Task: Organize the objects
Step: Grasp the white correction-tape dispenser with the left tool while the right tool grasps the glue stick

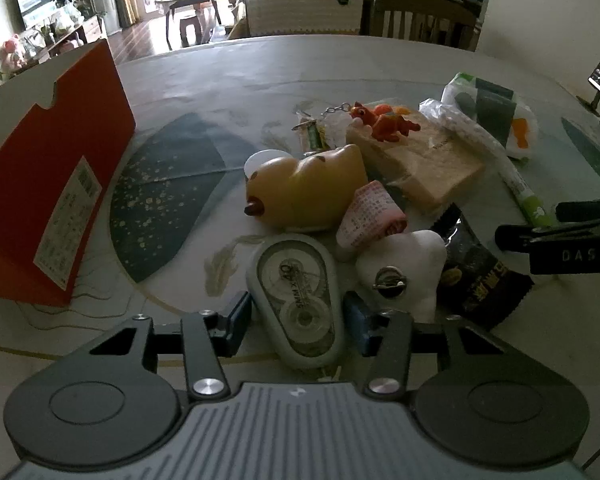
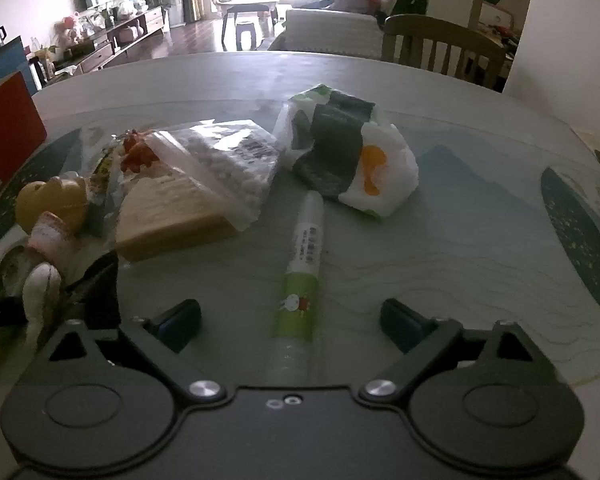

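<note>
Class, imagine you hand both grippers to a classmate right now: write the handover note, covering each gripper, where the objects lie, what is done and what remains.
Left gripper: open, fingers either side of the grey tape dispenser; grip not closed.
Right gripper: open, empty, straddling the green-and-white tube lying on the table.
Objects: yellow duck toy, white plush, dark snack packet, tan box and tissue pack are clustered mid-table. The red box stands at the left.
Done: nothing visibly sorted.
Left: grasp dispenser and tube, then sort the pile.

Box point(image 1: 56, 196) stands left of duck point(image 1: 304, 188); tube point(image 2: 300, 276) lies right.
</note>
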`<state>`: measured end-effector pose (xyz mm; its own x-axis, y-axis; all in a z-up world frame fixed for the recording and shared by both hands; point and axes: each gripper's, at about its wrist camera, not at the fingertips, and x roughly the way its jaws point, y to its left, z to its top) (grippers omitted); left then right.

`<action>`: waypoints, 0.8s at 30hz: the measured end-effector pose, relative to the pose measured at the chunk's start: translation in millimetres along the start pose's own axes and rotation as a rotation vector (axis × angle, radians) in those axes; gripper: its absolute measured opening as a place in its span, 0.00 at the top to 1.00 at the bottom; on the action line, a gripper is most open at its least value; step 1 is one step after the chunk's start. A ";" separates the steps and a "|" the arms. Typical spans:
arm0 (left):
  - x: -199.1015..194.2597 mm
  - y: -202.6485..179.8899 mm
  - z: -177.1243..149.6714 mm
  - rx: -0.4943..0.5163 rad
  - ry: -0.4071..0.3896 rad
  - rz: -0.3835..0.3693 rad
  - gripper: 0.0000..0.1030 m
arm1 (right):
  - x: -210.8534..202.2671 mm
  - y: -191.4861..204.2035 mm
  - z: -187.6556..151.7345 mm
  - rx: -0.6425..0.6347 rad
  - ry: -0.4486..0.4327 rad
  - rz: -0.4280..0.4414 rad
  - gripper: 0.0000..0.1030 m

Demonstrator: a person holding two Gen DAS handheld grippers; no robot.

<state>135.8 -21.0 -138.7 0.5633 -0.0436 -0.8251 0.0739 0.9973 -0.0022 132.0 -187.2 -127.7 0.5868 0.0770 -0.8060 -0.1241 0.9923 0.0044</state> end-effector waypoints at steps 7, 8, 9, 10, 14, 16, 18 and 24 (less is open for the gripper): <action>-1.2 1.3 -0.1 -0.003 0.008 -0.001 0.55 | -5.8 4.0 1.9 -0.020 -0.014 0.024 0.36; -1.4 1.2 -0.2 -0.003 0.009 -0.001 0.55 | -6.6 4.8 2.9 -0.021 -0.012 0.026 0.41; -1.5 1.3 -0.3 -0.004 0.010 -0.001 0.56 | -7.1 5.3 3.6 -0.023 -0.009 0.028 0.43; -1.6 1.5 -0.4 -0.006 0.011 -0.001 0.56 | -8.0 5.4 3.2 -0.022 -0.009 0.028 0.46; -4.8 3.8 -2.2 -0.021 0.012 -0.005 0.56 | -11.9 2.7 1.3 -0.005 -0.006 0.029 0.66; -7.4 5.0 -3.4 -0.025 0.009 -0.008 0.56 | -14.5 -1.5 0.6 0.018 0.000 0.039 0.78; -10.8 6.6 -5.0 -0.035 0.006 -0.011 0.56 | -17.0 -5.4 -0.5 0.039 0.008 0.055 0.79; -26.5 10.9 -11.1 -0.056 -0.007 -0.028 0.56 | -33.6 -8.5 -10.8 0.071 0.022 0.089 0.79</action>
<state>112.5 -8.3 -123.2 0.5678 -0.0713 -0.8201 0.0436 0.9974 -0.0565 104.7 -199.3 -107.1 0.5583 0.1638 -0.8133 -0.1172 0.9861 0.1181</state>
